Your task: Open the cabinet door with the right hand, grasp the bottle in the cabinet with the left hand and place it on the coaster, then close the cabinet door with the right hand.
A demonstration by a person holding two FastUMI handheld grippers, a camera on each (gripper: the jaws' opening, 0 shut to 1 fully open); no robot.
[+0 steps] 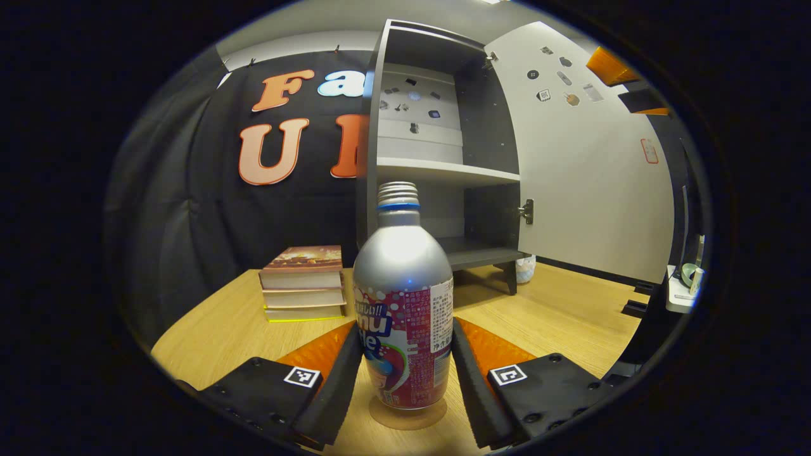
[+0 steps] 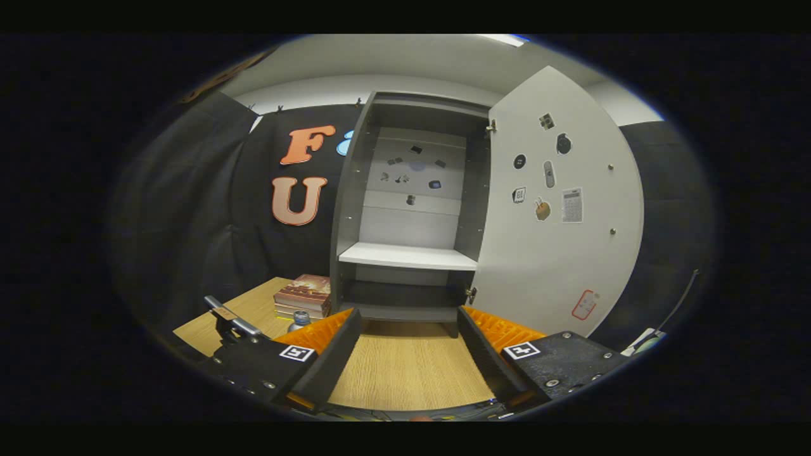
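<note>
A silver bottle [image 1: 403, 304] with a red label stands upright on a round coaster [image 1: 410, 419] on the wooden table. My left gripper [image 1: 404, 326] is shut on the bottle, one finger pressed against each side of its label. Behind it the cabinet [image 1: 437, 171] stands with its white door [image 1: 589, 177] swung wide to the right and its shelves bare. In the right gripper view my right gripper [image 2: 408, 313] is open with nothing between its fingers. It faces the cabinet [image 2: 405, 256] and its door [image 2: 557, 253]. The bottle's neck [image 2: 301, 318] peeks out at lower left.
A stack of books [image 1: 303, 285] lies on the table [image 1: 557, 316] left of the cabinet, also seen as the books [image 2: 304, 294] in the right gripper view. Small stickers dot the door and the cabinet's back panel. A white object [image 1: 681, 288] sits at the far right.
</note>
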